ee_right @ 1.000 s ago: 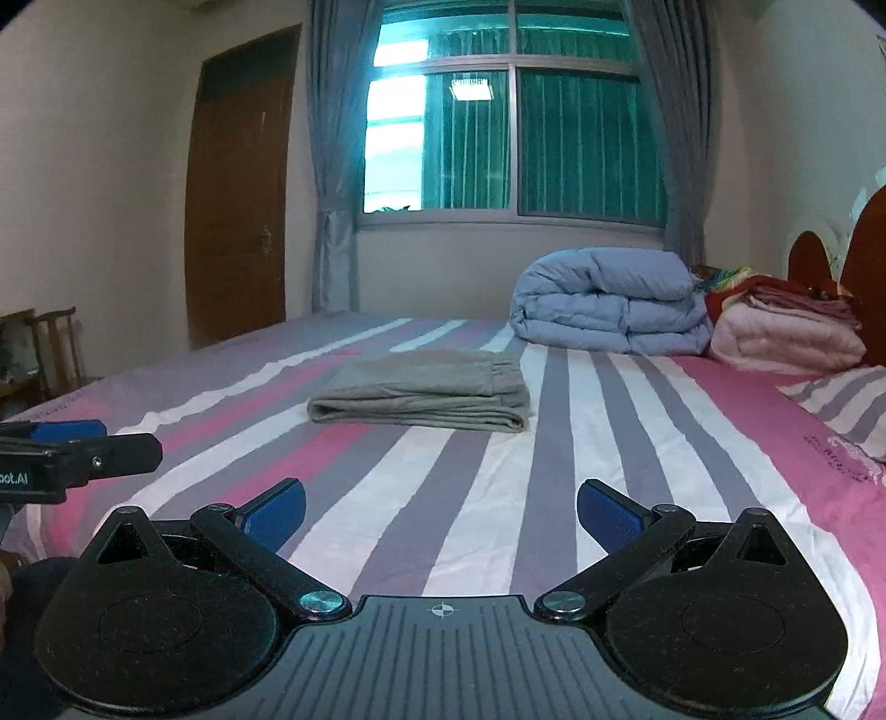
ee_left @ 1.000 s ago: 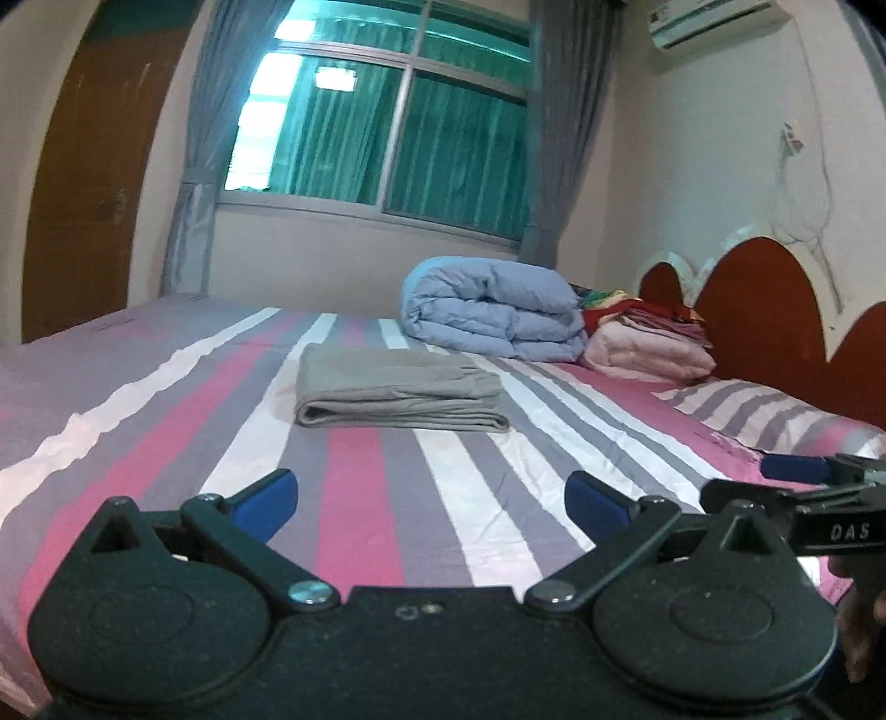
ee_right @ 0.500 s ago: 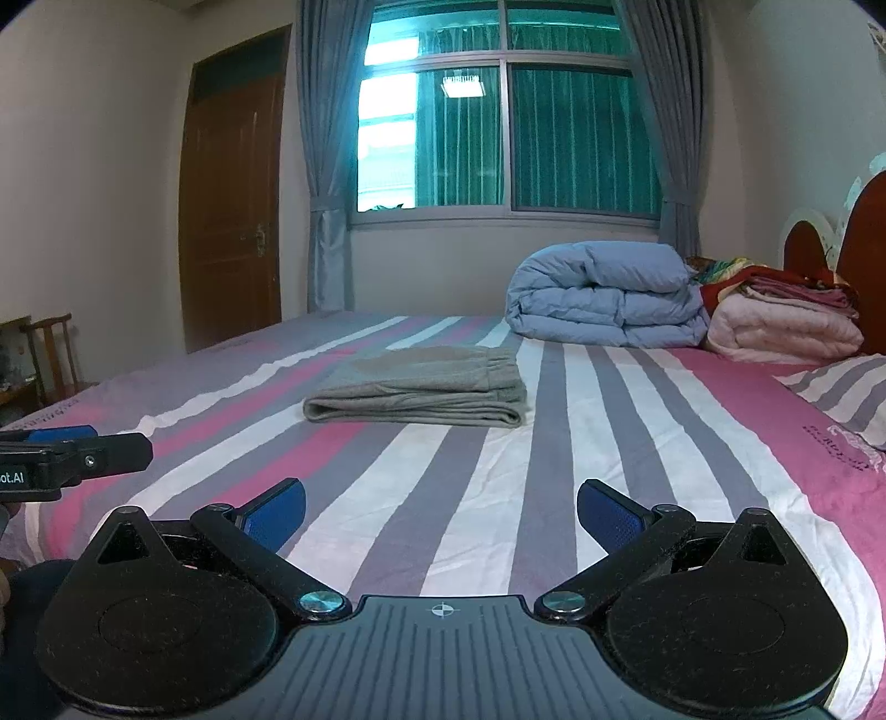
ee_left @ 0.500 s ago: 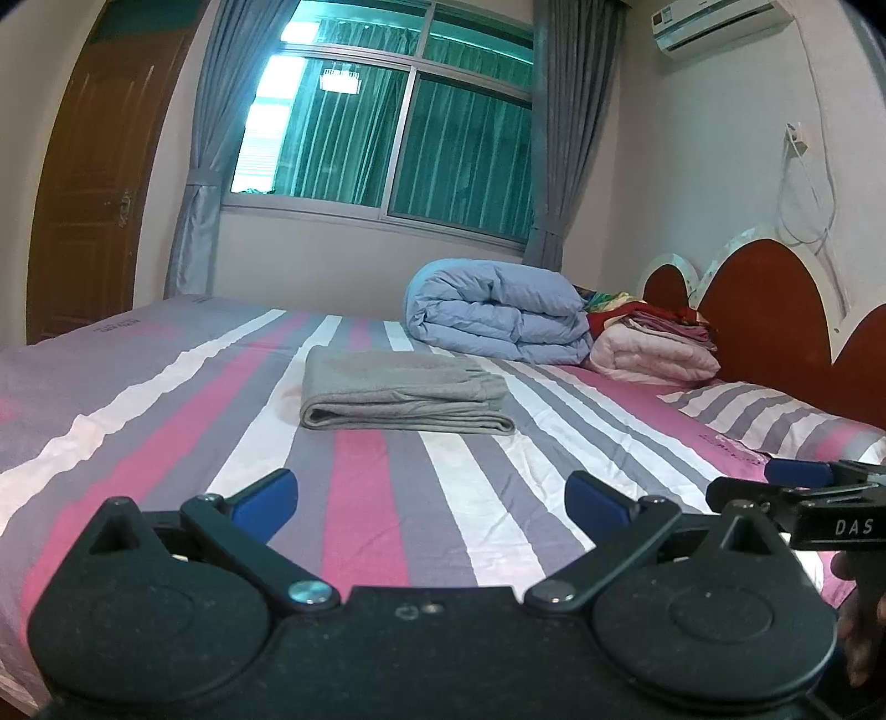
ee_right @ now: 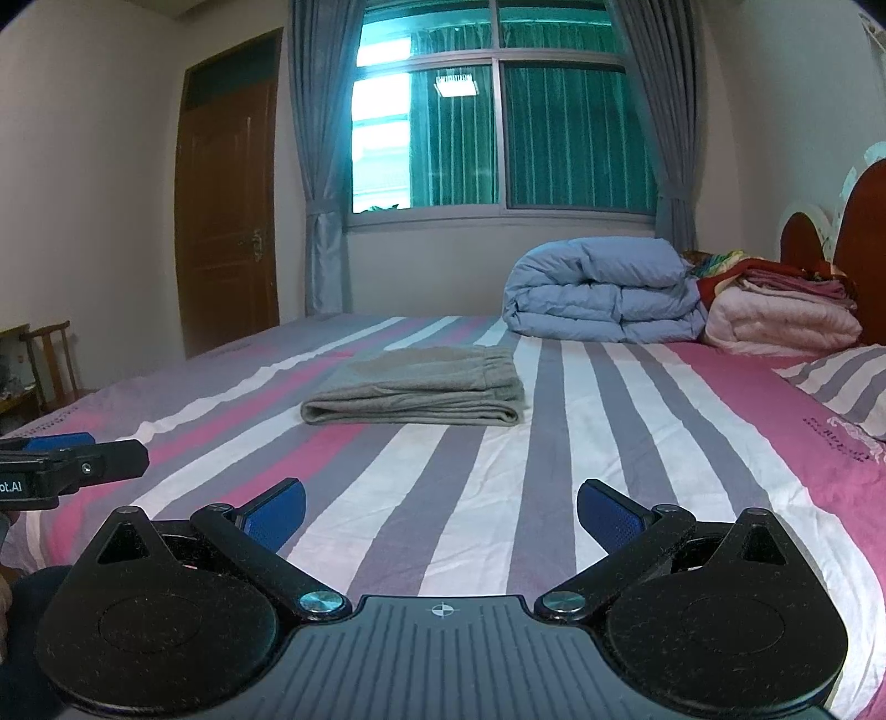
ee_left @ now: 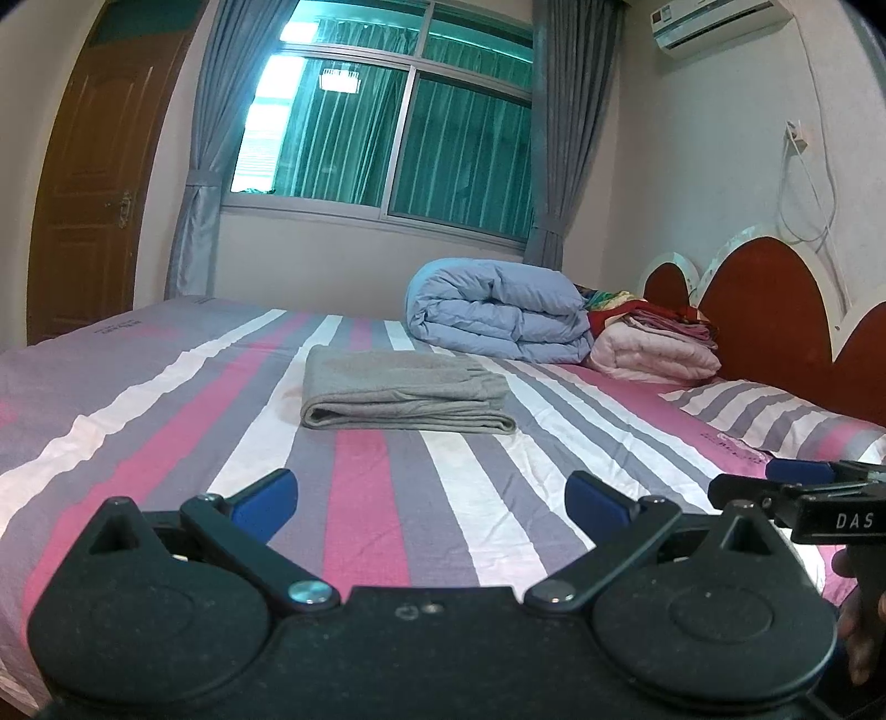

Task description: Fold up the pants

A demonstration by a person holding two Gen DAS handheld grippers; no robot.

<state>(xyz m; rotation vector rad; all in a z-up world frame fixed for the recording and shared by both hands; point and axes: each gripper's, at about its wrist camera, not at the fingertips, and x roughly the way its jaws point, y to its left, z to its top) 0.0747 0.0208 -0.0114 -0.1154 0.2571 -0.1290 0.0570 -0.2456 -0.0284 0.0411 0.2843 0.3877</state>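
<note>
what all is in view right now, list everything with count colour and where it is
pants: 1, grey, folded flat mid-bed
bed: 1, pink, grey and white striped sheet, fills the foreground
duvet: 1, light blue, folded, far side of bed by the window
blanket pile: 1 stack, pink and red, right of the duvet at the headboard
pillow: 1, striped, right edge of bed
headboard: 1, reddish brown with white trim, right
window: 1, green curtains behind glass, grey drapes at each side
door: 1, brown wood, left wall
air conditioner: 1, white, top right
chair: 1, wooden, far left
left gripper: 1, black with blue pads, open, above near bed edge
right gripper: 1, same, open, empty
</note>
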